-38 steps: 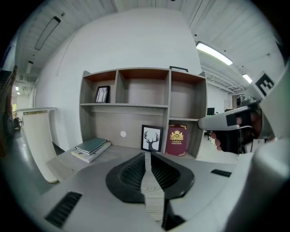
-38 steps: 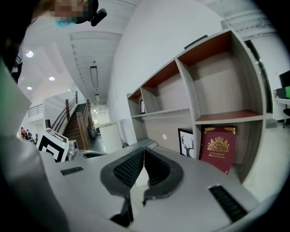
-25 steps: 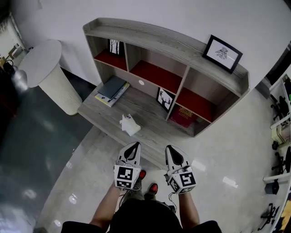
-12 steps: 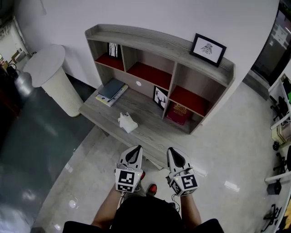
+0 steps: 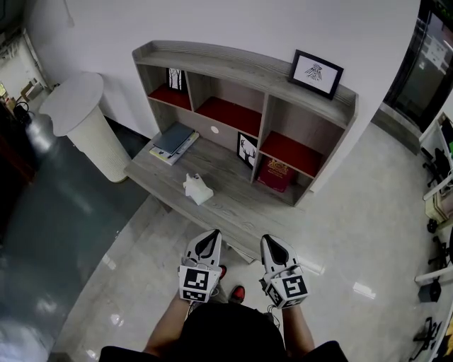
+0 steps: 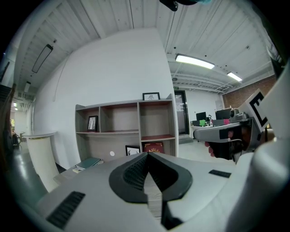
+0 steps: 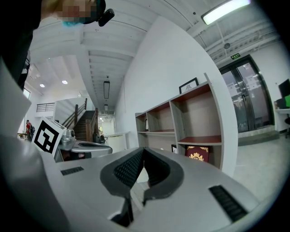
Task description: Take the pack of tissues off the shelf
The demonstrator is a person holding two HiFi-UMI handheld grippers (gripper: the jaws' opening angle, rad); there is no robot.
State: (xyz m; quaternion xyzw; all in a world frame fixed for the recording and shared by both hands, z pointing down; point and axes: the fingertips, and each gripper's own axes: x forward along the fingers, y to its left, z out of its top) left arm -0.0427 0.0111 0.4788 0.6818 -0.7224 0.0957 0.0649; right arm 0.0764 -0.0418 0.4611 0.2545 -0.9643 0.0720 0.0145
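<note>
Tissue pack (image 5: 197, 189) sat on shelf (image 5: 241, 206) lower board, well apart from both tools. L tool (image 5: 207, 242) & R tool (image 5: 273, 244) each pressed together, nothing btwn jaws. Judged: pack not off shelf; approach, grip, lift remained.

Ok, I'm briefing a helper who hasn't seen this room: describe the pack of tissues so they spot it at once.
Find the grey wooden shelf unit against the white wall; its lowest board juts forward like a desk. The pack of tissues sits alone near that board's front edge, small, white and peaked, unlike the flat books behind it.
</note>
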